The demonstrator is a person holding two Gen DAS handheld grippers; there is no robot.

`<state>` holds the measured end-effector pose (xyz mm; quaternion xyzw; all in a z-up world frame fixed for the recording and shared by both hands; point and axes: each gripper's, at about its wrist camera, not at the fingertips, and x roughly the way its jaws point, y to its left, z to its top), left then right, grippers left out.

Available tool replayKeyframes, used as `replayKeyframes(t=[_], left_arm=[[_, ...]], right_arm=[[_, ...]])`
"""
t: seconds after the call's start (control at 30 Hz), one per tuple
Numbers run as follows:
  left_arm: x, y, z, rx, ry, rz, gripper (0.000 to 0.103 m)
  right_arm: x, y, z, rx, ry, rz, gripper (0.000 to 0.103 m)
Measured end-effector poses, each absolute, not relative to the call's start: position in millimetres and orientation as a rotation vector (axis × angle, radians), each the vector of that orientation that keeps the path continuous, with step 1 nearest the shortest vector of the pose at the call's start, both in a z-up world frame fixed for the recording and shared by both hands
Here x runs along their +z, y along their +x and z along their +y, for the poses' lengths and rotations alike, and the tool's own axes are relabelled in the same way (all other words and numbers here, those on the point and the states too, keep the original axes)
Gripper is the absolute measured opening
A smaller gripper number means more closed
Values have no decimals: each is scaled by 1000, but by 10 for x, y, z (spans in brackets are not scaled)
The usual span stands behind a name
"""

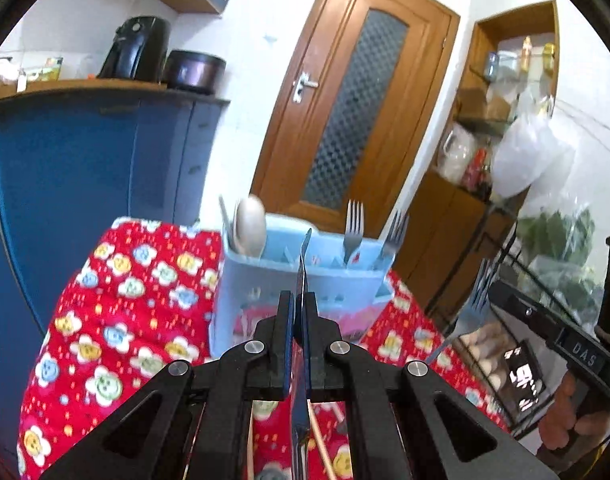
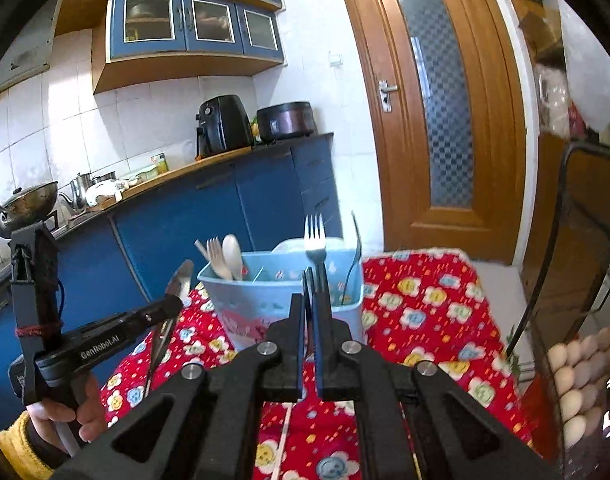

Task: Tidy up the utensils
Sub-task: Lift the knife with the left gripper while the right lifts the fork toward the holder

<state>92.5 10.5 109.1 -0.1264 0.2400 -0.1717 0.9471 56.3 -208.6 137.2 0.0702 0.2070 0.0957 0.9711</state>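
A light blue utensil caddy (image 1: 297, 280) stands on the red flowered cloth (image 1: 137, 304); it also shows in the right wrist view (image 2: 273, 296). It holds a pale spoon (image 1: 251, 224) at its left and two metal forks (image 1: 353, 232) at its right. My left gripper (image 1: 300, 300) is shut on a table knife (image 1: 303, 264), blade up, just in front of the caddy. My right gripper (image 2: 313, 280) is shut on a metal fork (image 2: 315, 240), tines up, near the caddy's front right. The fork also shows at the right of the left wrist view (image 1: 475, 304).
Blue kitchen cabinets (image 2: 209, 224) with an air fryer (image 2: 221, 124) and pot stand behind. A wooden door (image 1: 357, 112) is at the back. A wire rack with eggs (image 2: 577, 380) stands right of the table. Chopsticks (image 1: 321, 436) lie on the cloth under my left gripper.
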Motion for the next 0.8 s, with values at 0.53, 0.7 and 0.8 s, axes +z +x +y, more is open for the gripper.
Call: replayKeyframes(t=[0.53, 0.7, 0.8], left_arm=[[1675, 1397, 74, -307, -270, 291, 3], [1847, 1559, 45, -276, -262, 226, 3], [1946, 1651, 36, -255, -270, 180, 3]], right_arm=[[1792, 792, -2231, 108, 68, 364, 5], [1921, 851, -2297, 84, 47, 340, 5], [2013, 894, -2335, 68, 36, 327, 5]])
